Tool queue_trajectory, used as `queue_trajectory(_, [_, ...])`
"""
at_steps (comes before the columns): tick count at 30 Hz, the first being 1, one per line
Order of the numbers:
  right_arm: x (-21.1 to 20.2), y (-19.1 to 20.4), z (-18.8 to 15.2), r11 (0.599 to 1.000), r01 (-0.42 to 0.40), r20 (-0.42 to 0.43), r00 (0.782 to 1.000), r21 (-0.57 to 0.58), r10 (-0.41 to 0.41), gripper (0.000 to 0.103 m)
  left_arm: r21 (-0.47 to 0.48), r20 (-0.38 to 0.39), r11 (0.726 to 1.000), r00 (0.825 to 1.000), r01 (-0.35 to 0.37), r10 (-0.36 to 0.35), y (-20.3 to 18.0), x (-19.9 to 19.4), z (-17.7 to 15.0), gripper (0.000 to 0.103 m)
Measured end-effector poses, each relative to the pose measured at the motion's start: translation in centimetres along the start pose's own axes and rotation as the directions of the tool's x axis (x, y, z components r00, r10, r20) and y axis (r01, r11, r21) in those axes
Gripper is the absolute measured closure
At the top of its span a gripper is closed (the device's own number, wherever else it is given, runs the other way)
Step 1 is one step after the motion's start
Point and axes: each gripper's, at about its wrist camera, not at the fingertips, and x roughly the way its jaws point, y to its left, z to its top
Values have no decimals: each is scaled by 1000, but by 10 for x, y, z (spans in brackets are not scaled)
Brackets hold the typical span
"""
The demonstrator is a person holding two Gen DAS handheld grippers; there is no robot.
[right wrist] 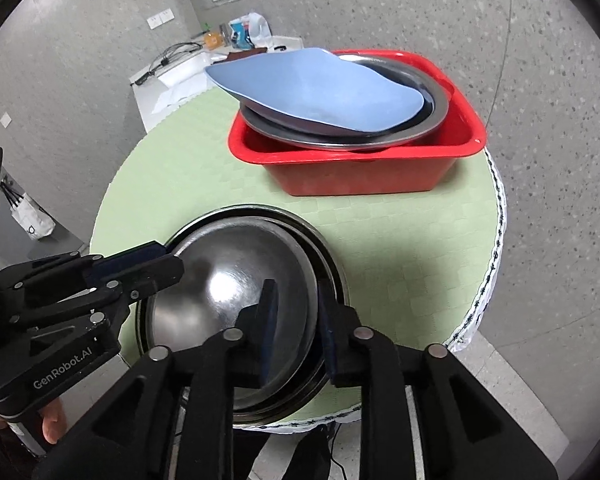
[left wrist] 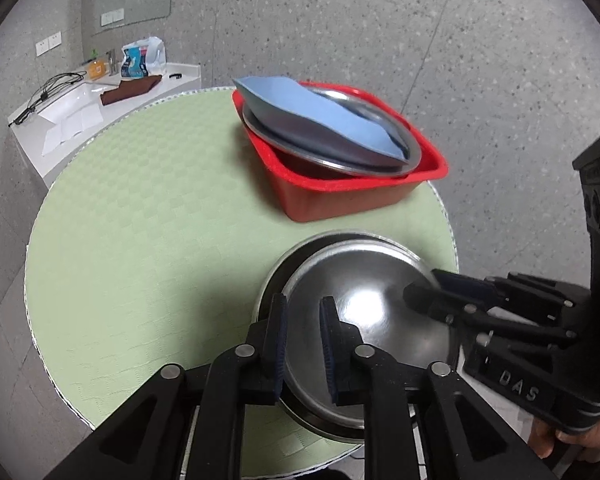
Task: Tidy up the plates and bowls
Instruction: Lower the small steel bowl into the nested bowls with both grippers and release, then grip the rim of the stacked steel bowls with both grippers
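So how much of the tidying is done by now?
Partly done, it seems. The red tub already holds a metal plate with a blue dish tilted on top. In hand: both claws, left and right, straddle the rim of the upturned steel bowl sitting on another near the table edge. Those two look left to put away.
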Motion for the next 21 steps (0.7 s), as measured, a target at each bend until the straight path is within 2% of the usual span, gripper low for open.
queue_trajectory(3, [-10,4,-1,1000,-8,33,999,-22,8,64,-19,42,1000,999,-16,17,0,-11,-4,58])
queue_trajectory(4, [-15,4,-2,1000,10,53,999,-24,-9,47,-30,60,999,998,-25,27,0,-15,-6,51])
queue_trajectory(5, [-21,2,-3,999,32,81,996,-20,-30,37,-48,82,998,996,-27,31,4,-22,-7,46])
queue_trajectory(6, [-26,0,-3,999,33,99,995,-15,-32,34,-63,97,998,995,-23,29,5,-26,-10,37])
queue_trajectory(7, [-32,-3,-3,1000,27,117,993,-5,-26,33,-81,113,996,993,-26,35,7,-31,-13,33])
queue_trajectory(9, [-41,-11,-5,999,24,136,990,23,-27,31,-109,136,993,989,-41,56,10,-39,-20,32])
queue_trajectory(13, [-50,-27,-11,997,-1,155,988,72,-11,27,-156,149,985,985,-67,90,13,-45,-39,23])
queue_trajectory(17, [-45,-36,-22,994,-30,136,991,108,15,27,-188,110,981,991,-57,79,12,-37,-57,21])
queue_trajectory(21, [-26,-38,-32,988,-74,70,995,138,65,27,-200,74,978,995,-54,70,7,-23,-63,21])
